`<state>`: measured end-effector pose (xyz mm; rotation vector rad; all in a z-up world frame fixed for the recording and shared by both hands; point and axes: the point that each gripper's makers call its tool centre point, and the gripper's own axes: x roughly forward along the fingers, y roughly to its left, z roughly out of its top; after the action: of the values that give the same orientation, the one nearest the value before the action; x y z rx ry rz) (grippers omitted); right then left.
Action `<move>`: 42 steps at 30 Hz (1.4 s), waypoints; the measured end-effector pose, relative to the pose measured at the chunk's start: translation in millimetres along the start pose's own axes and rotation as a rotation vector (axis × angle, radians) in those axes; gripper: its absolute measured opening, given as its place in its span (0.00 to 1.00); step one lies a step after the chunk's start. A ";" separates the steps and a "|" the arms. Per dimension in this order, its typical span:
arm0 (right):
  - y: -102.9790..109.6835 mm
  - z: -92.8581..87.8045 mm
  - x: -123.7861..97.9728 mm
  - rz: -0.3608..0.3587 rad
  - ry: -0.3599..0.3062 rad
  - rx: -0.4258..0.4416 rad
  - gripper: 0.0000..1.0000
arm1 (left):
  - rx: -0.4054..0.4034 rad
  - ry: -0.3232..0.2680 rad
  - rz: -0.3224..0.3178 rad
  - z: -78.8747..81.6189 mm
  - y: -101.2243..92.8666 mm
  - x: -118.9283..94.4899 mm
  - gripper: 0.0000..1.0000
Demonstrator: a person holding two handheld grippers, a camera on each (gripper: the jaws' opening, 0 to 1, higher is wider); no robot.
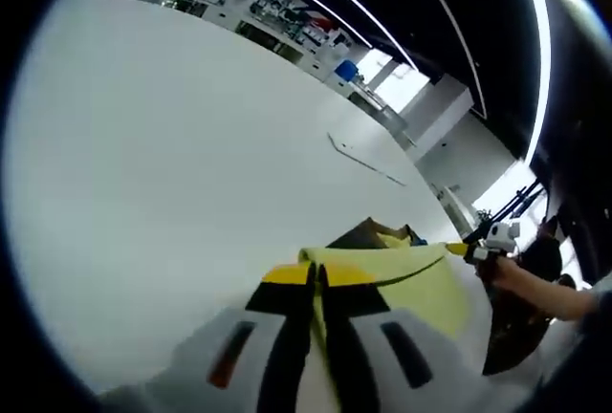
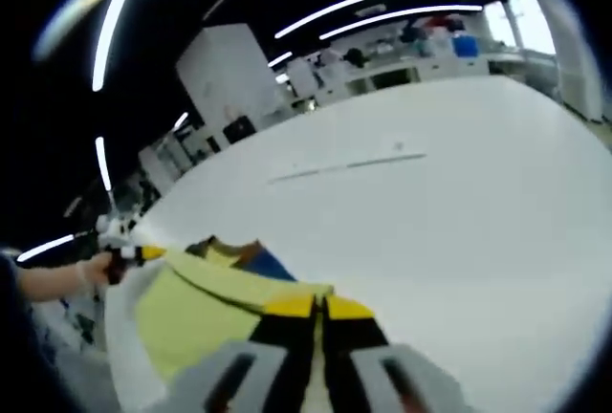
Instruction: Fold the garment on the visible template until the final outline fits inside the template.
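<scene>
Left gripper view: the left hand-held gripper (image 1: 318, 274) sits at the bottom middle of the frame. Its two black jaws with yellow tips are pressed together on the edge of a soft yellow cloth garment (image 1: 421, 284). The garment stretches from there to the right side of the frame, where the right hand-held gripper (image 1: 469, 249) pinches its other end, held by a person's hand (image 1: 507, 270).

In the right gripper view, the right hand-held gripper (image 2: 316, 306) is at the bottom middle, jaws squeezed shut on the yellow garment (image 2: 191, 313). The cloth runs off to the left of the frame, to the left hand-held gripper (image 2: 143, 253).

So the garment hangs stretched between the two grippers, its long side going from one to the other. Some dark and blue cloth (image 2: 263, 262) shows behind the top edge. The big white desk (image 1: 172, 145) lies ahead of both grippers. A thin grey line (image 2: 344, 166) is marked far out on the desk; I think it could be part of the template. Both grippers look about equally near it.
</scene>
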<state>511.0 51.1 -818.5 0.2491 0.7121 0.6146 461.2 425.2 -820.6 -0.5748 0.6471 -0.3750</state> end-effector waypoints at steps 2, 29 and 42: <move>2.7 2.0 -0.5 0.012 -0.008 -0.003 0.00 | 0.008 0.000 -0.001 -0.3 -1.5 -1.0 0.00; 31.5 -22.3 -22.6 0.133 0.052 -0.159 0.89 | 0.395 0.083 -0.188 -25.2 -58.0 -20.1 0.90; 74.3 -35.9 -22.3 0.246 0.069 -0.213 0.94 | 0.439 0.190 -0.297 -60.0 -87.8 -24.2 0.97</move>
<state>440.8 97.1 -802.3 0.1188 0.6815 0.9309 390.9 345.7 -795.6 -0.2132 0.6363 -0.8345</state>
